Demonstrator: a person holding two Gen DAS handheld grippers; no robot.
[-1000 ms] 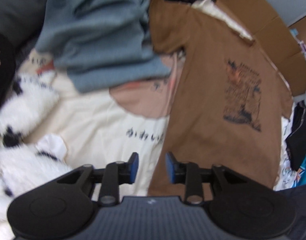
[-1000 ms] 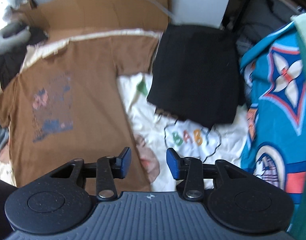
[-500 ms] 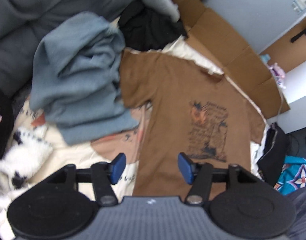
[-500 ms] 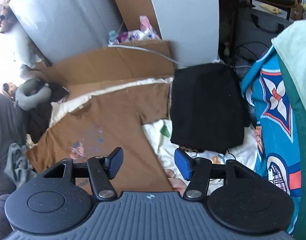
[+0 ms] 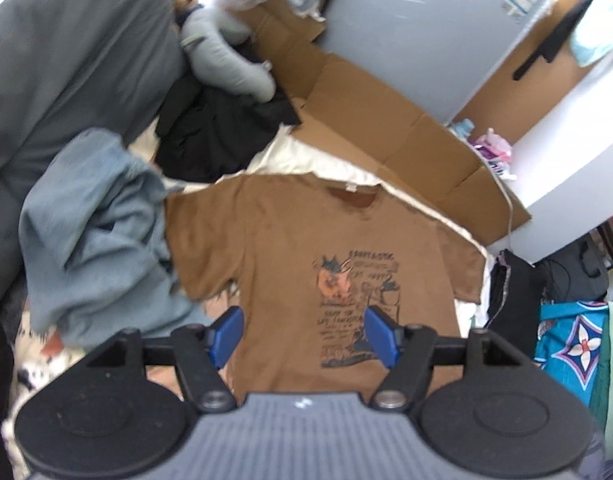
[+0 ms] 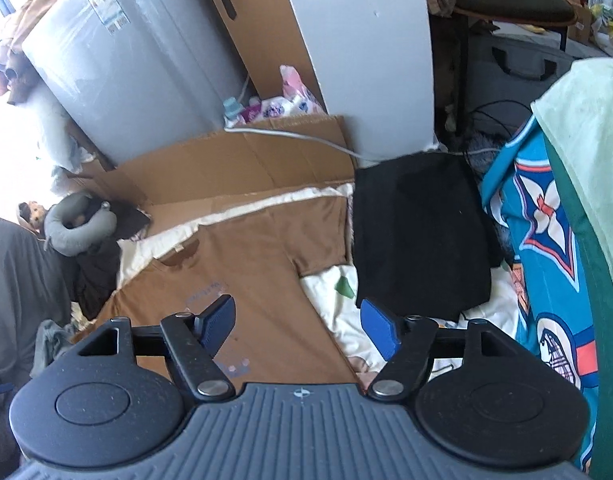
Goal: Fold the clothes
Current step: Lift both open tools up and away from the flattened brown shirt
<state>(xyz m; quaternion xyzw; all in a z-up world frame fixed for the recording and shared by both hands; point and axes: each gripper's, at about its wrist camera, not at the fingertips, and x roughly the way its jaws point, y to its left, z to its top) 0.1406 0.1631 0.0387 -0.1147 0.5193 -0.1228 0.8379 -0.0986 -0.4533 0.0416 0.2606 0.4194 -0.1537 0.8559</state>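
brown tee (image 5: 290,248) flat, both tongs empty

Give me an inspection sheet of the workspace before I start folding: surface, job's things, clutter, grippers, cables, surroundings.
Surface: cream printed sheet over a low bed, mostly covered.
Job's things: brown T-shirt spread flat, print up, collar away from the camera; folded black garment beside its sleeve.
Clutter: crumpled grey-blue garment overlapping the other sleeve; black clothing pile; grey neck pillow.
Grippers: left gripper and right gripper both raised over the shirt, jaws just opened wider, nothing between them.
Cables: grey cable lying across the cardboard.
Surroundings: flattened cardboard, wrapped grey appliance, blue patterned fabric.
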